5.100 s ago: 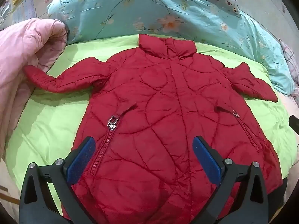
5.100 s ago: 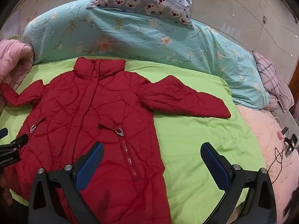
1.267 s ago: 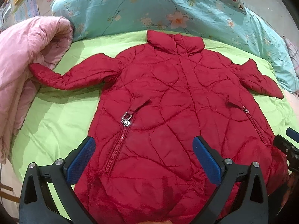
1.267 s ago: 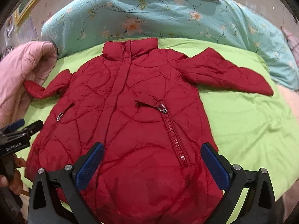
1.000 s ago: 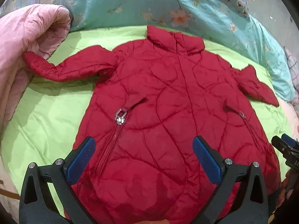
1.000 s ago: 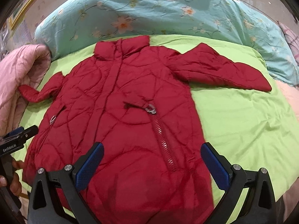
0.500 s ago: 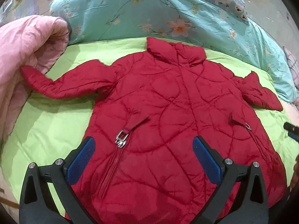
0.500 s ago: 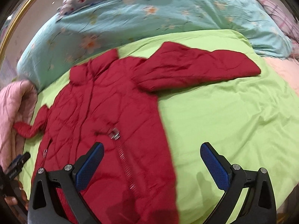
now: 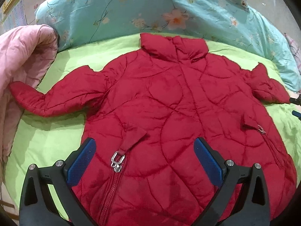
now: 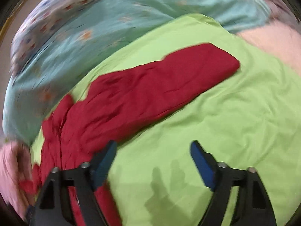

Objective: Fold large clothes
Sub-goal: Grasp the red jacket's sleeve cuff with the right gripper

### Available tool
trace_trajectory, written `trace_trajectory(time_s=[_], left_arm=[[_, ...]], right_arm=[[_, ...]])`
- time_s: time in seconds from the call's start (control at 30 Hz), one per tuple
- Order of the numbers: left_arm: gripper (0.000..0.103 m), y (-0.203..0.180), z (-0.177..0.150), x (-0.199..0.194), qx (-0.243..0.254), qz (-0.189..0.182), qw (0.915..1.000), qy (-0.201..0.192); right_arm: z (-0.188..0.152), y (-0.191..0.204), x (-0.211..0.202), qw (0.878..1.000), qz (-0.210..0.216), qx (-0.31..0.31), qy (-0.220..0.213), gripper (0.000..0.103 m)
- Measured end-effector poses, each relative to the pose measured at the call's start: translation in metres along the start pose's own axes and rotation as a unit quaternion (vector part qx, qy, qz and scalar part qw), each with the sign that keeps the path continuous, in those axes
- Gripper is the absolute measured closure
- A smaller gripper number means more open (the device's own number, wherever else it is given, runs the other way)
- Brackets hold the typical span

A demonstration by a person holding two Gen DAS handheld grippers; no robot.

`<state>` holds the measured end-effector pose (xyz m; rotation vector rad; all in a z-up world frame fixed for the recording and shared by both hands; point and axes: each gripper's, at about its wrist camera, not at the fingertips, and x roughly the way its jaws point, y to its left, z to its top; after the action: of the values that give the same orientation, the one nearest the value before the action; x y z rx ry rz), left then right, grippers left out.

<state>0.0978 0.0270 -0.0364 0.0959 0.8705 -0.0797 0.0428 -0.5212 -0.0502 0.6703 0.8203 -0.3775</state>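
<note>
Lime-green bedsheet (image 9: pixel 47 137) covers the bed surface, wrinkled on the right side in the right wrist view. Teal floral quilt (image 9: pixel 116 9) bunched along the far edge behind it; pink quilted blanket (image 9: pixel 22 56) heaped at the left edge.

Red quilted puffer coat (image 9: pixel 169 103) lies flat and front-up on the green sheet, collar toward the teal quilt, both sleeves spread out sideways. Left cuff touches the pink blanket. Right sleeve (image 10: pixel 160 86) runs diagonally across the sheet toward the far right, lying flat.

Left gripper (image 9: pixel 144 156): jaws wide apart, holding nothing, hovering over the coat's lower front. Blue pads (image 9: pixel 80 162) straddle the left pocket area.

Right gripper (image 10: pixel 153 158): jaws wide apart, holding nothing, over bare green sheet just beside the coat body, near the sleeve's underside. Its left finger overlaps the coat's edge in frame; contact unclear. Right wrist view is motion-blurred.

Silver zipper pull (image 9: pixel 117 160) on the left pocket sits between the left gripper's fingers, closer to the left pad. Second pocket zipper (image 9: pixel 261 129) visible on the coat's right side.
</note>
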Motion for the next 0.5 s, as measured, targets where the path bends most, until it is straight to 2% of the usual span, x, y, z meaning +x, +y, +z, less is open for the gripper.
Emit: trace_trajectory(time_s=[0.13,0.27,0.33,0.4,0.5], left_arm=[[0.000,0.001,0.005,0.018,-0.010,0.026,0.9992,0.030],[0.000,0.003,0.007,0.033,-0.024,0.027,0.9978,0.056],[0.000,0.004,0.006,0.033,-0.031,0.019,0.9983,0.045],[0.000,0.003,0.005,0.031,-0.029,0.030,0.9987,0.030],[0.000,0.003,0.006,0.033,-0.026,0.034,0.9988,0.022]], right_arm=[[0.023,-0.026,0.017,0.999,0.002,0.041,-0.016,0.042],[0.043,-0.045,0.036,0.997,-0.002,0.073,-0.022,0.053],[0.053,-0.053,0.050,0.996,-0.002,0.088,-0.024,0.061],[0.060,-0.062,0.061,0.994,0.003,0.108,-0.021,0.066],[0.065,-0.071,0.069,0.991,0.015,0.130,-0.031,0.070]])
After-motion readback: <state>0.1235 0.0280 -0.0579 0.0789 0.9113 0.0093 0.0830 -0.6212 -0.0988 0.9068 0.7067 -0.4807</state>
